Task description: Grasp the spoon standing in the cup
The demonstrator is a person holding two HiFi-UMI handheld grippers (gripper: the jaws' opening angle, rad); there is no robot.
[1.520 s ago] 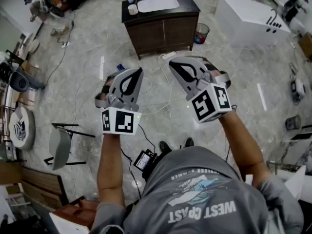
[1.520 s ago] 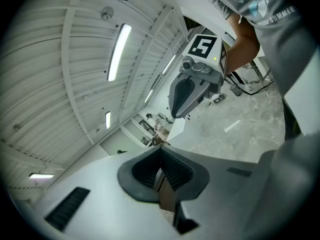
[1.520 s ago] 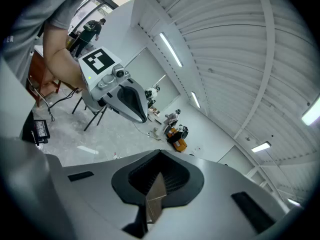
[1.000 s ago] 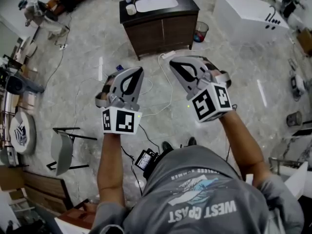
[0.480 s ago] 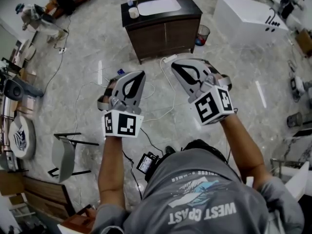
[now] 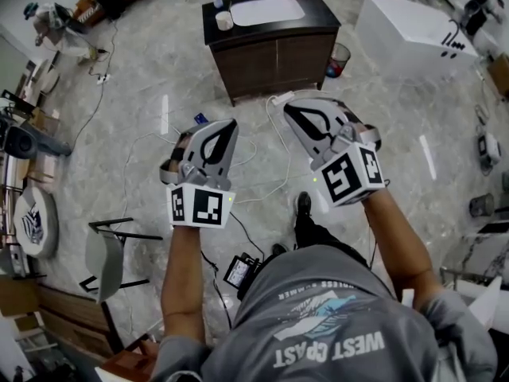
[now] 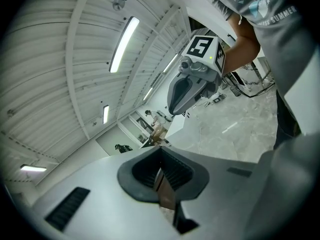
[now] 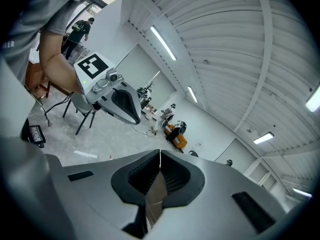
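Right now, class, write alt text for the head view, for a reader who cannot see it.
Seen from above, a person holds out two shut, empty hand-held grippers over a marble floor: the left hand-held gripper and the right hand-held gripper. Ahead stands a dark sink cabinet with a cup on its top.

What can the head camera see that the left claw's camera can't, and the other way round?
Only the head view shows the dark sink cabinet with a cup on top, and the chair. Only the left gripper view shows the ceiling lights and the left claw close up, its jaws shut with nothing between them. Both show the right claw, the marble floor and the person's grey shirt.
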